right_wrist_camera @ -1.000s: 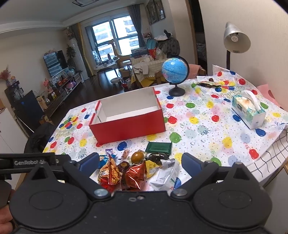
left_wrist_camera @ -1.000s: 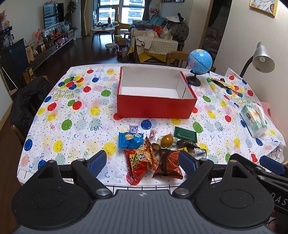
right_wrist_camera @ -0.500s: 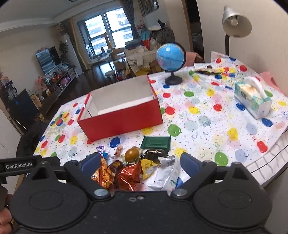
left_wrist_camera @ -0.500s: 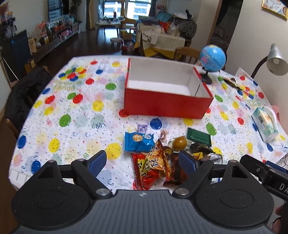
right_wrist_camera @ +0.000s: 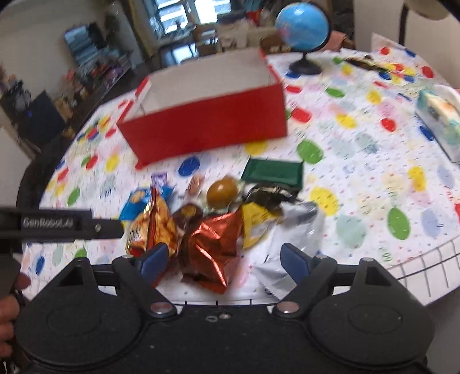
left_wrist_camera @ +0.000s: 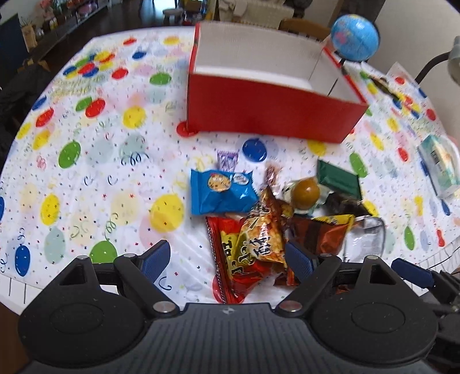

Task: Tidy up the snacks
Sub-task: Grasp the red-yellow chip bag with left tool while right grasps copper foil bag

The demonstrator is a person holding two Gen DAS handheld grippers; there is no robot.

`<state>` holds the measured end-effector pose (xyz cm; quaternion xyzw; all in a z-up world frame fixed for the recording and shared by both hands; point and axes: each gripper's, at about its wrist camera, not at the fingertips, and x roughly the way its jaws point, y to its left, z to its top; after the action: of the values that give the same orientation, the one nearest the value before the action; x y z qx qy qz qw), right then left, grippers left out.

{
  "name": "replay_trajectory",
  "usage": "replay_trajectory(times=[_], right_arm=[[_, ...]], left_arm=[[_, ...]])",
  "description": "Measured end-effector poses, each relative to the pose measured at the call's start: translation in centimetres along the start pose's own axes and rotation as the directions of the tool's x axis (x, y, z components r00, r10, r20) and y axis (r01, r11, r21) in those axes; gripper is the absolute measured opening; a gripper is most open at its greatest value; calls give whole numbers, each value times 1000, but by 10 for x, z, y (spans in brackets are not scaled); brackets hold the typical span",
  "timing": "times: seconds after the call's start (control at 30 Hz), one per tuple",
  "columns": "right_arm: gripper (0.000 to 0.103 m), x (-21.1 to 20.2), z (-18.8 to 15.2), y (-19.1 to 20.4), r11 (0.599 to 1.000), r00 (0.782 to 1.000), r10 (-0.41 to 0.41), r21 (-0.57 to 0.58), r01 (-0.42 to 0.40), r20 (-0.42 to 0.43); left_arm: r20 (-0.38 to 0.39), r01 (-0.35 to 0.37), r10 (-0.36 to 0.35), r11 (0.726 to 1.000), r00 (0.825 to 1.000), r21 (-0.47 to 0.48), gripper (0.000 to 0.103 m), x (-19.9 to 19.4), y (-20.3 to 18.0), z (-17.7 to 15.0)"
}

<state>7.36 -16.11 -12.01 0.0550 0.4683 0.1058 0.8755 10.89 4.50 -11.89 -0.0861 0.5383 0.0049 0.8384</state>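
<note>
1. Left gripper (left_wrist_camera: 227, 260) hangs low over the near edge of the table, jaws spread wide and gripping nothing.
2. Between its blue pads (left_wrist_camera: 156, 259) lies the red snack bag (left_wrist_camera: 238, 264), with the orange snack bag (left_wrist_camera: 263, 233) lying across it, close to the right-hand pad.
3. Just ahead of that pair sits the blue cookie packet (left_wrist_camera: 221, 192), flat on the balloon-print tablecloth (left_wrist_camera: 95, 161).
4. Ahead and to the right of the left gripper: a round brown snack (left_wrist_camera: 306, 191) and a dark green packet (left_wrist_camera: 339, 179), close together.
5. Well ahead, past the whole pile, stands the red box (left_wrist_camera: 267, 109), open on top, white inside, nothing visible in it.
6. Right gripper (right_wrist_camera: 224, 260) is also wide open and holds nothing.
7. Between its fingers sits a crumpled copper foil bag (right_wrist_camera: 210, 244); a silver-white bag (right_wrist_camera: 287, 244) lies by the right-hand finger.
8. Ahead of the copper bag, a yellow packet (right_wrist_camera: 253, 224), then the round brown snack and the green packet beyond it.
9. Far right of both grippers is a tissue box (right_wrist_camera: 440, 120); a globe (right_wrist_camera: 302, 27) stands behind the red box.
10. Both views are blurred, so small wrappers are hard to read.
</note>
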Motion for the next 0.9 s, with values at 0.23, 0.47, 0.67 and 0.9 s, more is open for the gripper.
replay_trajectory(times=[0.23,0.47,0.67,0.9], right_arm=[[82,30,-1,8,999,997,-2,-39,-1,-78],[78,50,0,9,999,995,10,-36,-13,-95],[67,56,0,9,1000,995,5,-24,-8,-97],[51,54,0,11,999,996,16,-27,-19,-89]], left_arm=[[-71,47,-48,999,996,-25,87,25,4,8],[-111,78,-79,997,991,-17,87,41,3,8],[-131,133,-139,990,982,-55,87,48,9,7],[-125,192,-201,978,972,-79,62,46,10,6]])
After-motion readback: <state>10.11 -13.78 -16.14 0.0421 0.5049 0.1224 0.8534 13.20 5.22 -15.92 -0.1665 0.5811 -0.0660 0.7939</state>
